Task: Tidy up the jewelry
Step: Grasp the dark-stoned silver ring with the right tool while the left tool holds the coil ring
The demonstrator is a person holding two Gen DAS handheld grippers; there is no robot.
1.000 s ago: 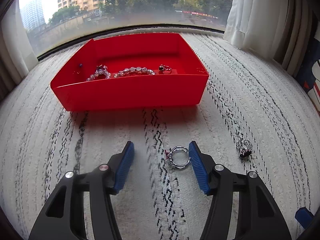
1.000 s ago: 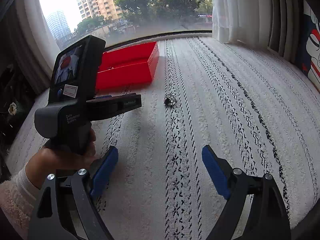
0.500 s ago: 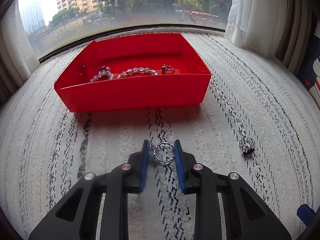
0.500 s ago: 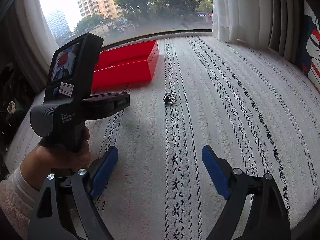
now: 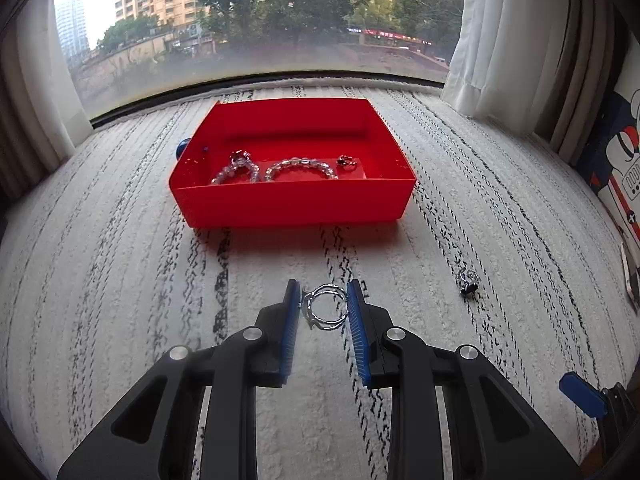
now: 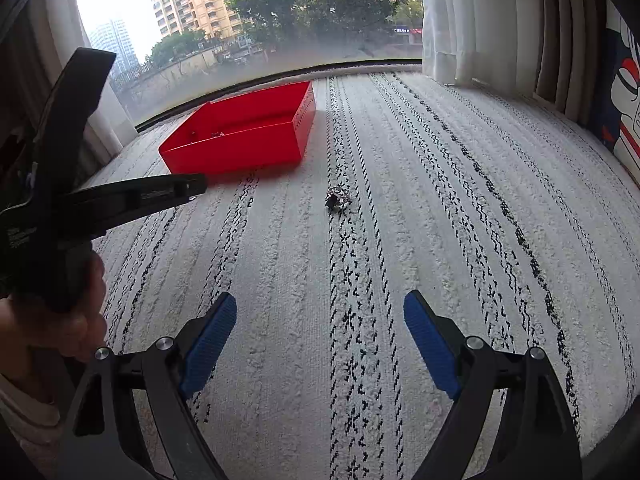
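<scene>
Left claw [image 5: 323,307] clamping silver ring [image 5: 324,307], seemingly lifted, red tray [image 5: 296,204] beyond

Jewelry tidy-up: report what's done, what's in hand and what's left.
Done: two beaded bracelets and a small dark-stoned ring lie in the red tray.
In hand: the left hand-held gripper is shut on a silver ring, short of the tray.
Left: that ring must go in, and a dark-stoned ring lies loose on the rug, ahead of the open, empty right hand-held gripper.
</scene>
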